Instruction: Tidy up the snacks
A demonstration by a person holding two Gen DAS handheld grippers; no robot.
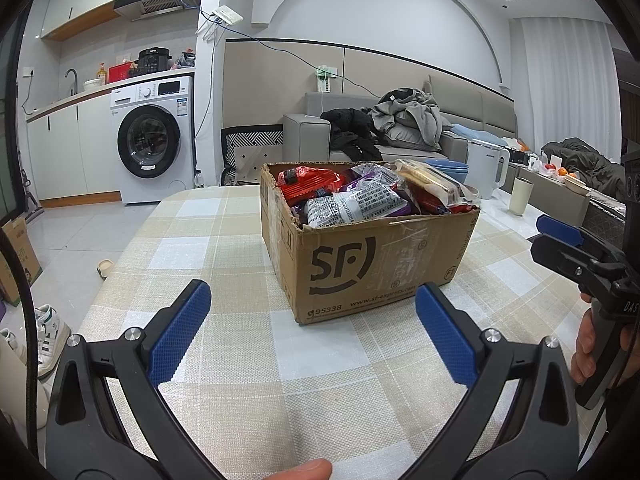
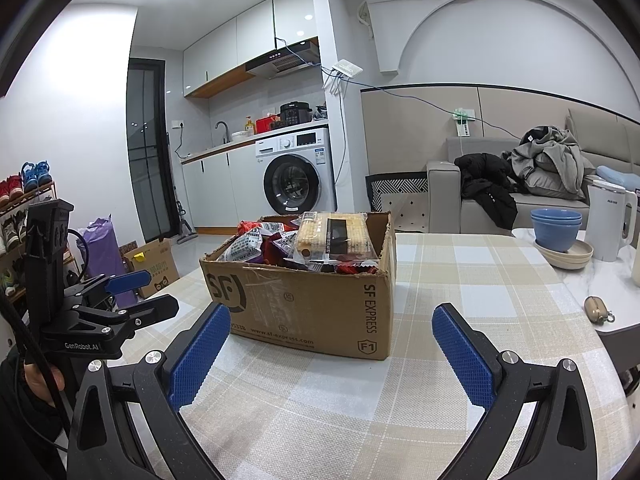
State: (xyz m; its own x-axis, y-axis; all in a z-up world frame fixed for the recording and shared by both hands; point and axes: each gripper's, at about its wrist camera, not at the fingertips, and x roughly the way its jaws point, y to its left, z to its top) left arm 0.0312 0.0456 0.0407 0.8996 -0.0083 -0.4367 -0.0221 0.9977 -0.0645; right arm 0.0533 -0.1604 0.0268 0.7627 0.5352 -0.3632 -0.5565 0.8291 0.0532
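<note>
My left gripper (image 1: 313, 312) is spread wide with nothing between its blue pads (image 1: 182, 330), held over the checked tablecloth (image 1: 224, 240) just short of the cardboard box (image 1: 372, 256). My right gripper (image 2: 330, 338) is likewise fully spread and empty, positioned on the box's other near corner. The box stands upright on the cloth, flaps open, printed with an SF logo on its front face. It is filled to the rim with snack packets: red packets (image 1: 310, 186) at the far left, purple-and-white packets (image 1: 360, 200) in the middle, and a clear pack of wafers (image 2: 332, 234) lying on top. Neither gripper touches the box. Stacked blue bowls (image 2: 556, 226) and a white kettle (image 2: 610, 220) stand on the marble surface beside the cloth.
</note>
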